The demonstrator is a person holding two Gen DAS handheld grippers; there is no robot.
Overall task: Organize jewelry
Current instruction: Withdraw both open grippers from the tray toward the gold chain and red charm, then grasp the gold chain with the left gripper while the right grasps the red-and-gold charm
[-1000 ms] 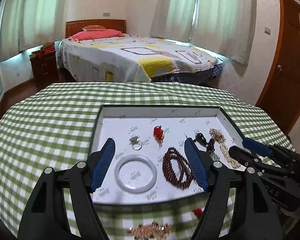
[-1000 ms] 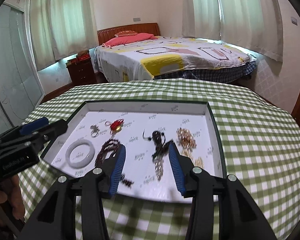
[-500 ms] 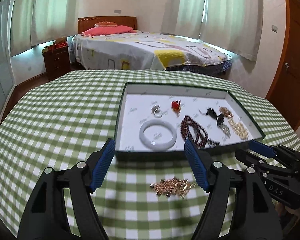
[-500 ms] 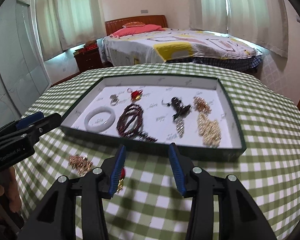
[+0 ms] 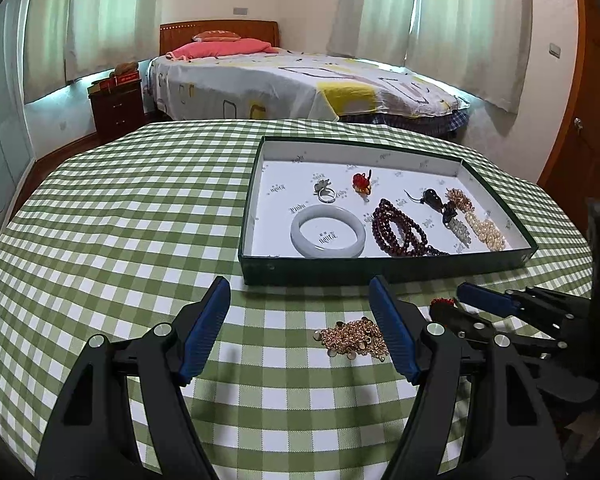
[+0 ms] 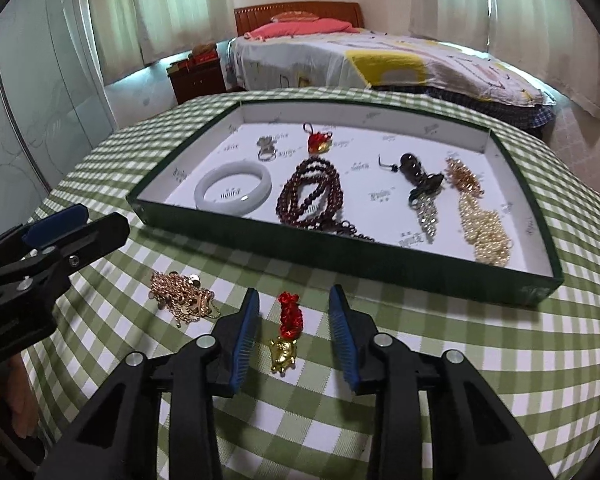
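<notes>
A dark green tray (image 5: 380,270) (image 6: 340,252) with a white lining holds a white bangle (image 5: 327,231) (image 6: 233,188), a dark red bead string (image 5: 400,228) (image 6: 310,196), a ring, a red charm, a dark pendant and pearl and gold chains. On the cloth in front of it lie a gold chain pile (image 5: 352,338) (image 6: 182,298) and a red-knotted gold charm (image 6: 286,336) (image 5: 442,303). My left gripper (image 5: 300,328) is open, with the gold pile by its right finger. My right gripper (image 6: 294,330) is open, its fingers either side of the charm.
The round table has a green checked cloth (image 5: 120,220). Behind it are a bed (image 5: 300,80), a dark nightstand (image 5: 116,106), curtained windows and a wooden door (image 5: 592,92) at the right.
Both grippers have drawn back from over the tray to the near side of the table. The gold pile and the charm on the cloth have come into view between the fingers.
</notes>
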